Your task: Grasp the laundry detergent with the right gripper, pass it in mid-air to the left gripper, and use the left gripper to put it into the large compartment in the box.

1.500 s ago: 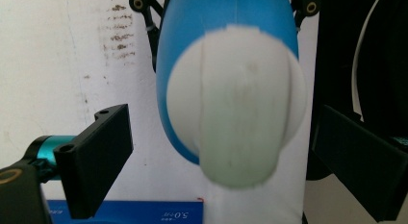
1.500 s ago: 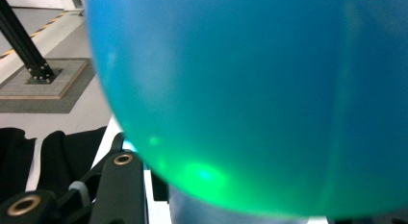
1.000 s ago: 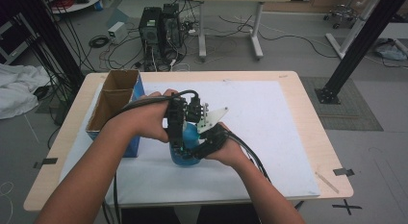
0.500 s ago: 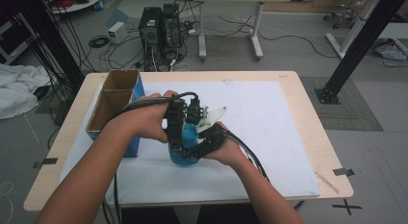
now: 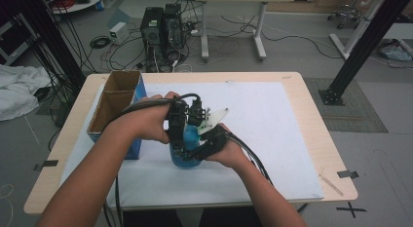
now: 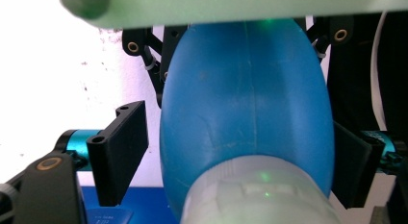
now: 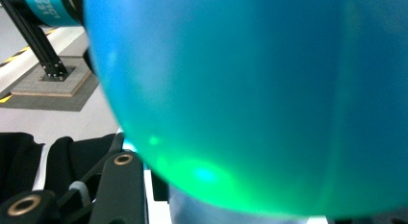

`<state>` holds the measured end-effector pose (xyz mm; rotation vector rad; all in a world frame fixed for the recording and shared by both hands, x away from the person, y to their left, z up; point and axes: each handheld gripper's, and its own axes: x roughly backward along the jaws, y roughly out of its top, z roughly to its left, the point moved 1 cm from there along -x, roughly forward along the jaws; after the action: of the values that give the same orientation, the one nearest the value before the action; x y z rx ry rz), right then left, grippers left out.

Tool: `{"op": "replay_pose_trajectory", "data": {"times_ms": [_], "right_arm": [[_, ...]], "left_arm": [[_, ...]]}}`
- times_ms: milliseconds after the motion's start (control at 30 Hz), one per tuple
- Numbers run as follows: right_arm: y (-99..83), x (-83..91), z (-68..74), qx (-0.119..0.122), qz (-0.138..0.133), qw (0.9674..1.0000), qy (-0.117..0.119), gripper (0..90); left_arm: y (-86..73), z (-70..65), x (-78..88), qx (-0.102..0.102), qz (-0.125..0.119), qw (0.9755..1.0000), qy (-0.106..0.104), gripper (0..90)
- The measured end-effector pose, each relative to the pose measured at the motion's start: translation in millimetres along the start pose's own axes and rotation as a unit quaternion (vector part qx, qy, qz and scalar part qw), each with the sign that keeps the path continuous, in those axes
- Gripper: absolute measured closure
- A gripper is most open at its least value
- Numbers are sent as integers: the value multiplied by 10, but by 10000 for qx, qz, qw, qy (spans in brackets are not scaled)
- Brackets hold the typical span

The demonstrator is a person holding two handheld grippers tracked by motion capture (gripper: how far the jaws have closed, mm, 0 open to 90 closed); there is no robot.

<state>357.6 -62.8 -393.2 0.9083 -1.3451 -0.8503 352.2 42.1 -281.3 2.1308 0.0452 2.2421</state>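
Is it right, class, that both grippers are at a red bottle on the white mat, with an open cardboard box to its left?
No, the colour is wrong. The bottle is blue, as the high view shows; both grippers are at it on the white mat, the cardboard box to its left.

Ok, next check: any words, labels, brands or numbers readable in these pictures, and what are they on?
No text can be read with confidence.
Cyan metal cylinder at the top left of the right gripper view: dark lettering, cropped and blurred, unreadable.
Blue box face low in the left gripper view: a pale mark, too blurred to read.
Smooth blue plastic bottle: no print visible.
Open cardboard box: no lettering visible.
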Motion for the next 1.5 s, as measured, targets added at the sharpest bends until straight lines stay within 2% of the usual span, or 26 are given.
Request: {"op": "replay_pose_trajectory", "data": {"times_ms": [200, 700, 1133, 1367, 1433, 1500], "right_arm": [[7, -6, -8, 38, -35, 10000, -20, 467], [17, -15, 4, 20, -16, 10000, 10, 467], [30, -35, 1, 23, -14, 10000, 8, 467], [22, -50, -7, 6, -15, 10000, 23, 468], [17, -54, -14, 3, -7, 10000, 15, 468], [16, -53, -18, 30, -8, 10000, -11, 467]], "left_arm": [[15, -15, -11, -43, 27, 10000, -31, 247], [29, -30, -4, -107, 41, 9999, -16, 295], [12, -35, -10, -98, 108, 9999, -48, 377], [9, -23, -24, -116, 176, 9998, -46, 384], [6, -23, -34, -106, 155, 9998, -3, 386], [-2, -26, -33, -54, 158, 9999, -47, 389]]}}
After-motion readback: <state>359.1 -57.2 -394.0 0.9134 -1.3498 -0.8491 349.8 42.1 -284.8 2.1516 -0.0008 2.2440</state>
